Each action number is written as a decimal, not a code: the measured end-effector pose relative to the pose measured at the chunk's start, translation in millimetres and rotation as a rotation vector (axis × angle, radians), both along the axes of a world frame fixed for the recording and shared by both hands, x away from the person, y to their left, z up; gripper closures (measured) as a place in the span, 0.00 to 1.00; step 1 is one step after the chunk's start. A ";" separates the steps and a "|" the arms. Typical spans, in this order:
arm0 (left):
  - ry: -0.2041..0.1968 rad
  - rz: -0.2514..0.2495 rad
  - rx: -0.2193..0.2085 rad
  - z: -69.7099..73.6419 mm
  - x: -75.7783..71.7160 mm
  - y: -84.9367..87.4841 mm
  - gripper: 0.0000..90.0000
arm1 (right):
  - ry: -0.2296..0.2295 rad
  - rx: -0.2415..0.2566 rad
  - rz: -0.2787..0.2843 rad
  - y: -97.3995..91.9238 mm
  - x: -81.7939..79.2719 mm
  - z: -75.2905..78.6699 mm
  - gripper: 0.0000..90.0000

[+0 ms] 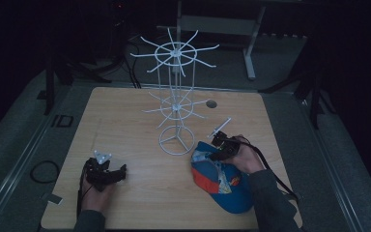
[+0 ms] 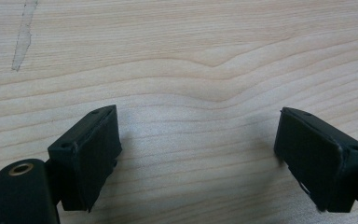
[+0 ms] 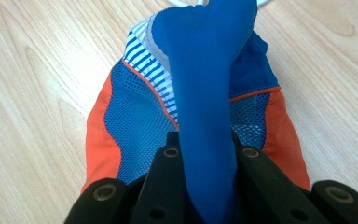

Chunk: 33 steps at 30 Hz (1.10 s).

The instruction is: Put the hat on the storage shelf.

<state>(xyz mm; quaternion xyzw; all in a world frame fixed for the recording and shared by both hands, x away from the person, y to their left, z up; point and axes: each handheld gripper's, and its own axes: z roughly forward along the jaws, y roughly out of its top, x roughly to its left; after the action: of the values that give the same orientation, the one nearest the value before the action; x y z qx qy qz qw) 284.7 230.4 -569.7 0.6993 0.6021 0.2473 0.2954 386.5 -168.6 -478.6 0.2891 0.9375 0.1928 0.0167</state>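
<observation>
In the high view, a light wooden table (image 1: 140, 111) is seen under dim light, with a white wire rack (image 1: 176, 96) standing upright on a ring base near the table's middle, its thin arms spread out in two tiers. A blue and orange cap (image 1: 222, 180) is laid on the table near the right front corner, just beside the rack's base. The right gripper (image 1: 221, 145) is held at the far edge of the cap by a hand that comes in from the bottom right, and a cable is trailed back from it along the sleeve. The left gripper (image 1: 118, 175) is held low over bare wood at the left front, well apart from the cap and the rack. In the left gripper view, the two black pads (image 2: 93, 154) are seen set wide apart above the wood grain, with nothing between them, so this gripper is spread open. In the right gripper view, a fold of the cap's blue fabric (image 3: 205, 107) is pinched between the two jaws, which are drawn tight against it; blue mesh, an orange side panel and a striped white band of the cap are spread on the table beyond the jaws.
</observation>
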 end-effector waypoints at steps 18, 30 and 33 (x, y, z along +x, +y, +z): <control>-0.001 -0.001 0.001 0.0 0.1 0.1 0.16 | -0.114 0.064 0.010 -10.9 -17.7 34.1 0.98; -0.003 0.001 -0.001 -0.1 0.2 -0.1 0.16 | -0.150 0.114 0.014 -19.5 -25.1 51.2 0.98; -0.003 0.001 -0.001 -0.1 0.1 -0.1 0.16 | -0.157 0.119 0.014 -20.5 -26.6 55.0 0.98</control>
<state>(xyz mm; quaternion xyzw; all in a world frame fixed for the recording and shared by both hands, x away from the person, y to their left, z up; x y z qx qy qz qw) 284.9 230.3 -569.8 0.6985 0.6022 0.2481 0.2964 360.0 -189.1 -423.6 0.2671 0.9222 0.2702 0.0718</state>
